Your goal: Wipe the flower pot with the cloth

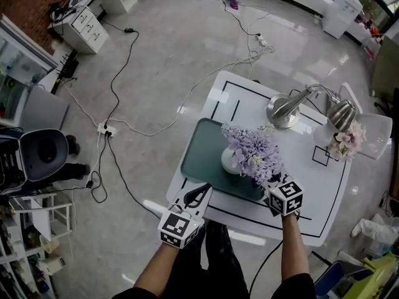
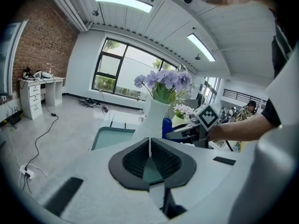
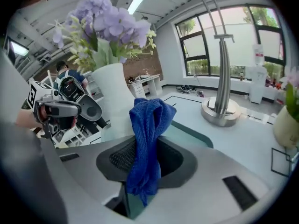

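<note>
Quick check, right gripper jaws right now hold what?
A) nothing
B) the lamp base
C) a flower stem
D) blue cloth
D: in the right gripper view, the right gripper has its jaws shut on the blue cloth, which bunches up above them next to the white flower pot.

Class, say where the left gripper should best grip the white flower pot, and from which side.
Probably the flower pot at its narrower neck, from the left gripper side, jaws level: it stands upright, flowers cover its mouth, the right gripper holds the cloth opposite.
</note>
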Motion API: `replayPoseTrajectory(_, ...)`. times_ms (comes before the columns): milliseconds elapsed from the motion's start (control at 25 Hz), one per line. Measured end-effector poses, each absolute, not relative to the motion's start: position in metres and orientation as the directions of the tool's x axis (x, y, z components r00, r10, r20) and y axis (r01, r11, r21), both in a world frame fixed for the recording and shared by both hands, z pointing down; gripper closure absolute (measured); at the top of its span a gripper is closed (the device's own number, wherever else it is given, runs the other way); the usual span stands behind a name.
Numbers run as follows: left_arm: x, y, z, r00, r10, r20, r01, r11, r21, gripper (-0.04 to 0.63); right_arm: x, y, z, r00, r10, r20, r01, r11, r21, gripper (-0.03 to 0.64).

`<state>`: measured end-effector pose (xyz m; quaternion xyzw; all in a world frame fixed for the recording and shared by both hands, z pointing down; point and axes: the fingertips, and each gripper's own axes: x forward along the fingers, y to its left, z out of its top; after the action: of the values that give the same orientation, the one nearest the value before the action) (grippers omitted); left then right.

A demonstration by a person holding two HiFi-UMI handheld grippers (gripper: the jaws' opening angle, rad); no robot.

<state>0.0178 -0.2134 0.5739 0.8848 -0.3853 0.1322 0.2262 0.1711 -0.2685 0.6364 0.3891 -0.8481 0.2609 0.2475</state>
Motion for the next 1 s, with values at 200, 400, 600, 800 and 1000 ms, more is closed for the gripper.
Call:
replayPoseTrajectory(200, 0.008, -0.213, 0.572, 0.678, -0.619, 0.396, -0.734, -0.604, 0.311, 0.577, 0.137, -0.211, 0.601, -0.595, -0.539, 0.596, -0.755, 0.630, -0.184, 0.511)
replayPoseTrajectory(400, -0.002, -0.212, 0.571, 0.695, -0.609, 0.383, -0.718, -0.617, 0.321, 0.577, 0.084, -0.200, 0.575, -0.574, -0.573, 0.585, -0.715, 0.699, -0.016, 0.511)
replayPoseTrajectory(600, -0.017, -0.213, 0.570, 0.703, -0.604, 0.376, -0.710, -0.622, 0.329, 0.577, 0.075, -0.231, 0.592, -0.423, -0.659, 0.621, -0.829, 0.558, 0.027, 0.511)
replayPoseTrajectory(800, -0.038, -0.212, 0.583, 0.699, -0.602, 0.386, -0.715, -0.609, 0.345, 0.577, 0.071, -0.231, 0.629, -0.372, -0.643, 0.669, -0.882, 0.470, -0.039, 0.511)
replayPoseTrajectory(1000, -0.058, -0.216, 0.591, 0.694, -0.605, 0.391, -0.720, -0.596, 0.356, 0.577, 0.051, -0.225, 0.647, -0.379, -0.605, 0.700, -0.891, 0.442, -0.100, 0.511)
